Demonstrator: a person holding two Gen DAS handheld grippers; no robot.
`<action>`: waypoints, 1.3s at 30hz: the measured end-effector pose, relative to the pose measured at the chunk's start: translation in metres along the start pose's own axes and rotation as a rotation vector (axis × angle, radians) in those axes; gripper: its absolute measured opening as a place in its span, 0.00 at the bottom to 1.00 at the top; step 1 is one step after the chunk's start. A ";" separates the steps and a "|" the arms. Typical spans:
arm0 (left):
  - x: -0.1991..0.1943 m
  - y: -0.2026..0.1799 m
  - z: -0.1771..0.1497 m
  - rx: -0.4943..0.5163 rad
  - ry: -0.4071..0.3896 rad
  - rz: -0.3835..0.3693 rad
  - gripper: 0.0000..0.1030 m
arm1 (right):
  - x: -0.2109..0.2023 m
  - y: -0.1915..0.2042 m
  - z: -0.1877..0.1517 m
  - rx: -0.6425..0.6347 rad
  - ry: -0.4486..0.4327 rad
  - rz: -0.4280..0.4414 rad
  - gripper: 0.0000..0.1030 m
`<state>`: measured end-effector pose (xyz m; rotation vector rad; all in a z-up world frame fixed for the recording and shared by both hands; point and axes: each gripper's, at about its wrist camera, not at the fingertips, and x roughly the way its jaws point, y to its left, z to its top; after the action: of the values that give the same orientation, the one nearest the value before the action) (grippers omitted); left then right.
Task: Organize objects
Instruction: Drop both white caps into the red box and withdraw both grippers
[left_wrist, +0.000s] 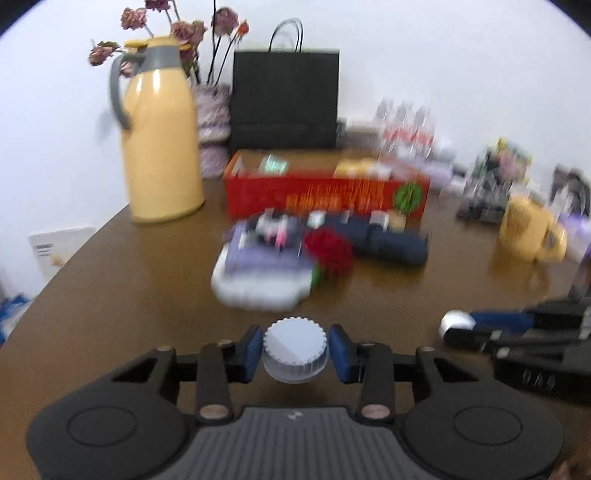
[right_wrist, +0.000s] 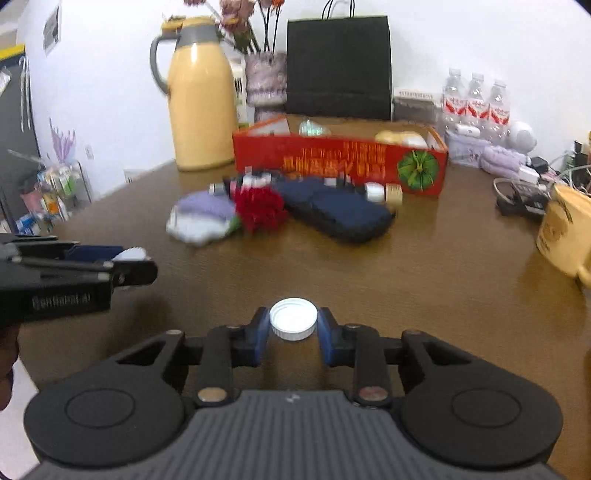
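My left gripper (left_wrist: 295, 352) is shut on a white ribbed cap (left_wrist: 295, 343), with a blue pad pressing on each side, low over the brown table (left_wrist: 147, 295). A smaller smooth white cap (right_wrist: 293, 319) sits pinched between the blue pads of my right gripper (right_wrist: 293, 326), just above the tabletop. Each gripper shows in the other's view: the right one's fingers (left_wrist: 498, 319) come in from the right with their white cap (left_wrist: 456, 323) at the tip. The left one's fingers (right_wrist: 92, 254) reach in from the left beside the ribbed cap (right_wrist: 129, 254).
Beyond both grippers lie a purple-and-white pack (right_wrist: 201, 218), a red pompom (right_wrist: 260, 208) and a dark blue pouch (right_wrist: 340, 214). Behind them stands an open red box (right_wrist: 340, 162). A yellow thermos (right_wrist: 201, 99), black bag (right_wrist: 338, 62), water bottles (right_wrist: 476, 107) and yellow mug (right_wrist: 565, 236) ring the table.
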<state>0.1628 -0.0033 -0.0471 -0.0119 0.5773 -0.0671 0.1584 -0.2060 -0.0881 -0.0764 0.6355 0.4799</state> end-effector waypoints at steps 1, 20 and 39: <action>0.008 0.007 0.021 0.005 -0.019 -0.039 0.37 | 0.003 -0.005 0.014 0.001 -0.018 0.010 0.27; 0.361 0.040 0.267 -0.242 0.266 -0.093 0.52 | 0.289 -0.125 0.261 0.114 0.147 -0.107 0.71; -0.035 0.013 0.129 -0.032 -0.225 -0.260 0.91 | -0.074 -0.051 0.104 0.180 -0.287 0.029 1.00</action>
<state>0.2053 0.0106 0.0798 -0.1247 0.3487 -0.3056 0.1874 -0.2597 0.0356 0.1703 0.3957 0.4498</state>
